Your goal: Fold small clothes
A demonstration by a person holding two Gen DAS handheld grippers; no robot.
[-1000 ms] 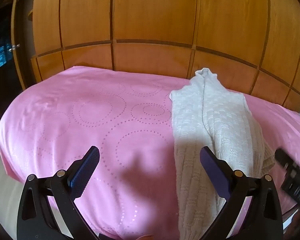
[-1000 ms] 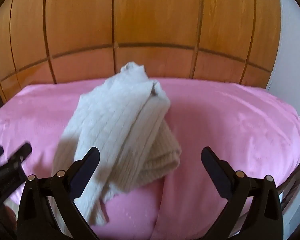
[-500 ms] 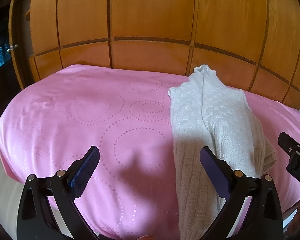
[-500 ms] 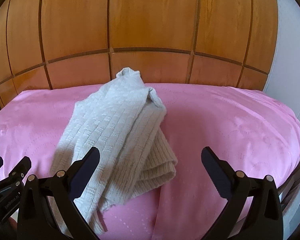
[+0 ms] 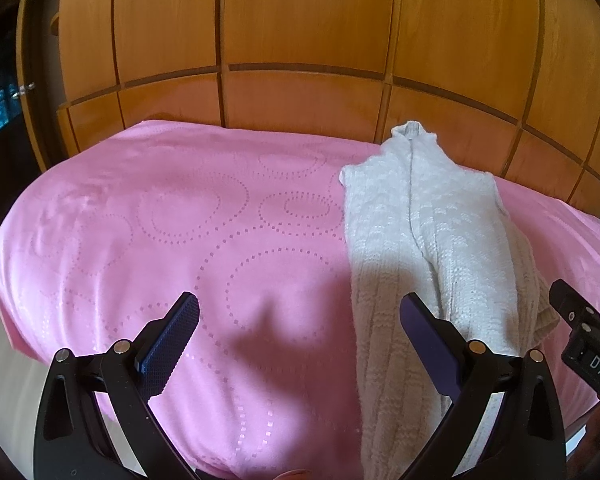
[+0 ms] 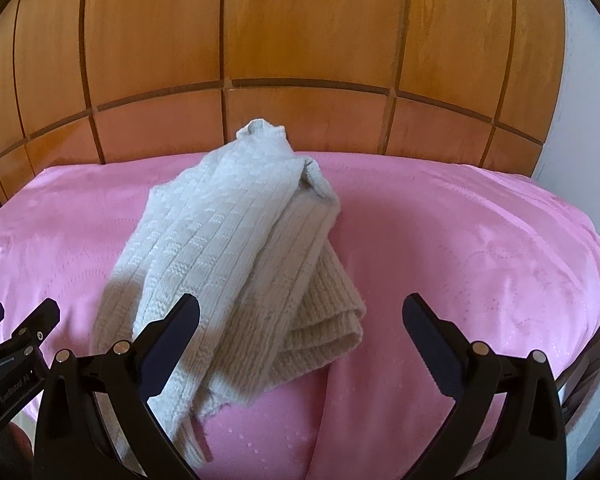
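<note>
A cream knitted garment (image 5: 432,240) lies lengthwise on the pink bedspread (image 5: 172,232), its collar toward the wooden headboard. In the right wrist view the same knitted garment (image 6: 236,264) shows its sides folded inward, with a ribbed part doubled up at its right. My left gripper (image 5: 300,320) hovers open near the bed's front edge, its right finger over the garment's lower left. My right gripper (image 6: 300,320) is open too, above the garment's lower end, nothing between its fingers. Each gripper appears at the edge of the other's view.
A wooden panelled headboard (image 5: 300,80) rises behind the bed. A dark doorway (image 5: 4,100) stands at the far left. A white wall (image 6: 580,100) borders the right side. Bare pink bedspread (image 6: 480,248) spreads on both sides of the garment.
Both grippers have drawn back and risen slightly, so the bed sits lower in view. The garment has stayed as it was. Both grippers remain open.
</note>
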